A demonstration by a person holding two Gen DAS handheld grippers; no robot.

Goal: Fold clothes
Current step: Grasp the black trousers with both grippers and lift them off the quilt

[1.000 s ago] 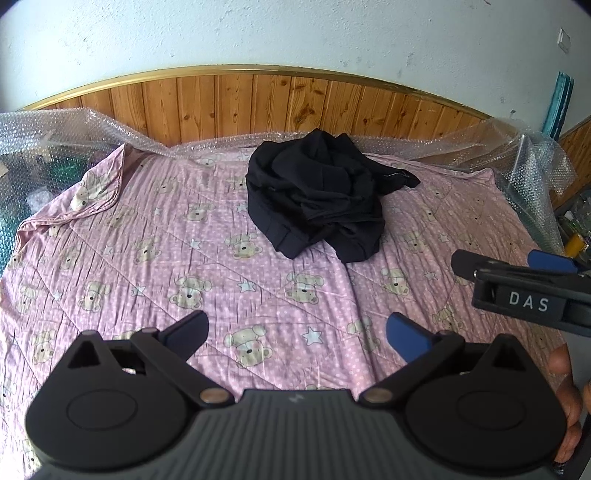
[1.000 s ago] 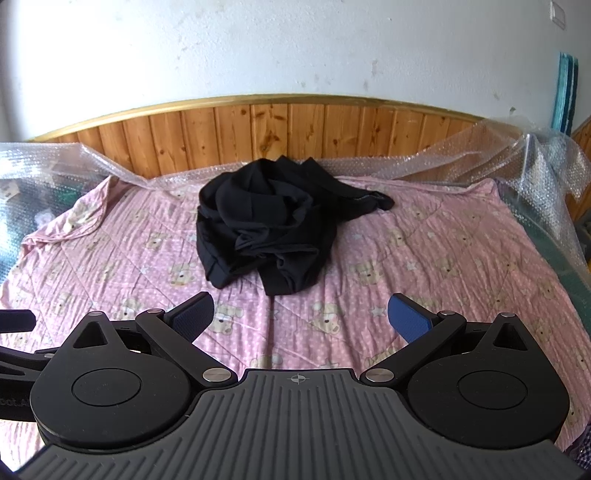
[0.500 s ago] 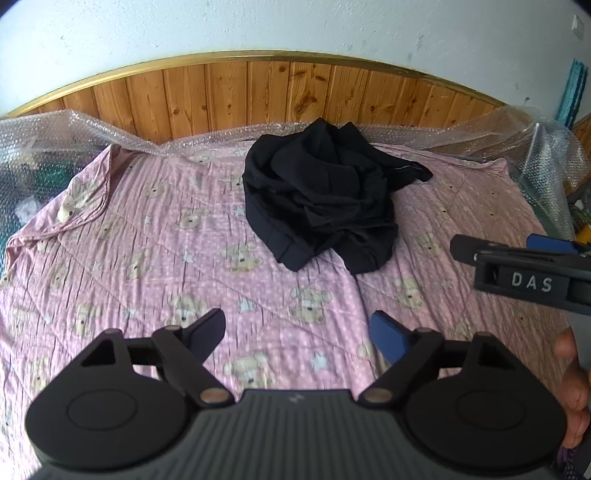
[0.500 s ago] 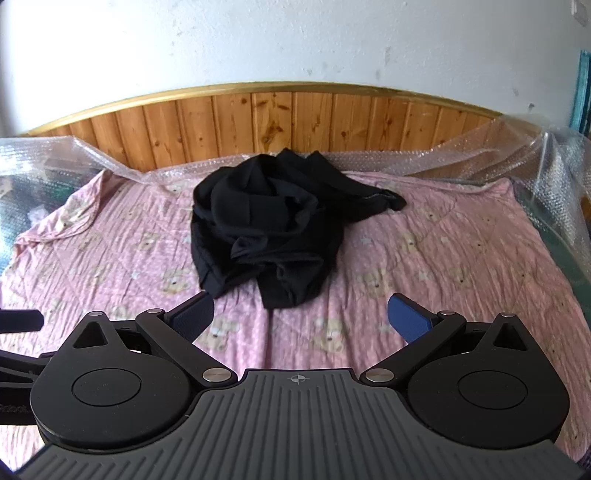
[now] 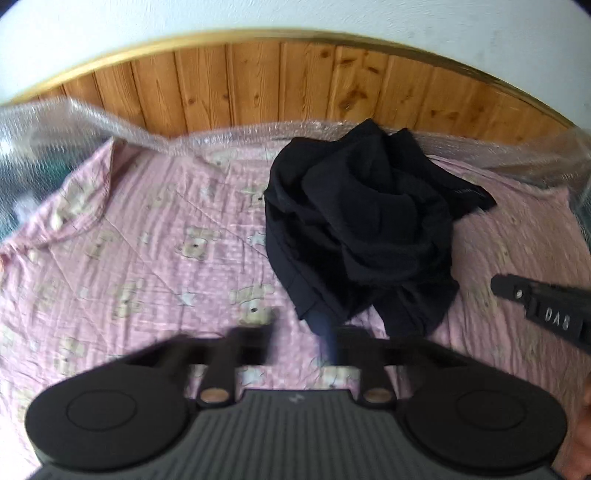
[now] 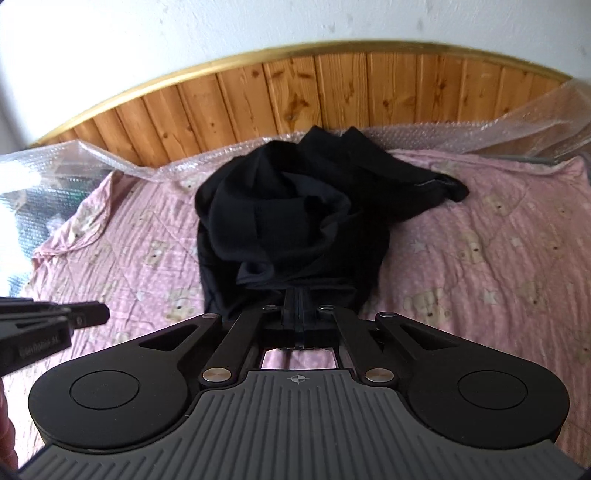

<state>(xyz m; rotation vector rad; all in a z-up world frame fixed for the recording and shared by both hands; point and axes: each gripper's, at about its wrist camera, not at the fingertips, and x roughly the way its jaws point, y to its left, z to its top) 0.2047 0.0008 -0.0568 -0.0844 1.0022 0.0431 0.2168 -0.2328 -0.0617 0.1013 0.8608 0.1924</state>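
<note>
Nearest to you, your right gripper (image 6: 300, 308) has its two fingers pressed flat together, having just snapped closed. The tips sit at the near hem of the black garment (image 6: 291, 229), but dark on dark, you cannot tell whether any cloth is caught between them.

Your left gripper (image 5: 295, 332) is blurred. Its jaws have just been closing and stand partly apart, with only pink sheet showing in the gap. The blue pad (image 5: 325, 326) on its right finger lies just at the garment's near left edge; whether it touches is unclear. From that view your right gripper pokes in at the right edge, beside the garment's near right corner.

Beyond both tools, the black garment (image 5: 365, 236) lies crumpled in a heap on the pink bedsheet (image 5: 147, 240) printed with bears and stars, towards the far side of the bed. One flap trails out to the right.

Behind it, clear bubble wrap (image 6: 461, 136) runs along the sheet's far edge and rises at both sides. Further back stands the wooden headboard (image 6: 295, 88) with a gold rim, then the white wall (image 6: 258, 26).
</note>
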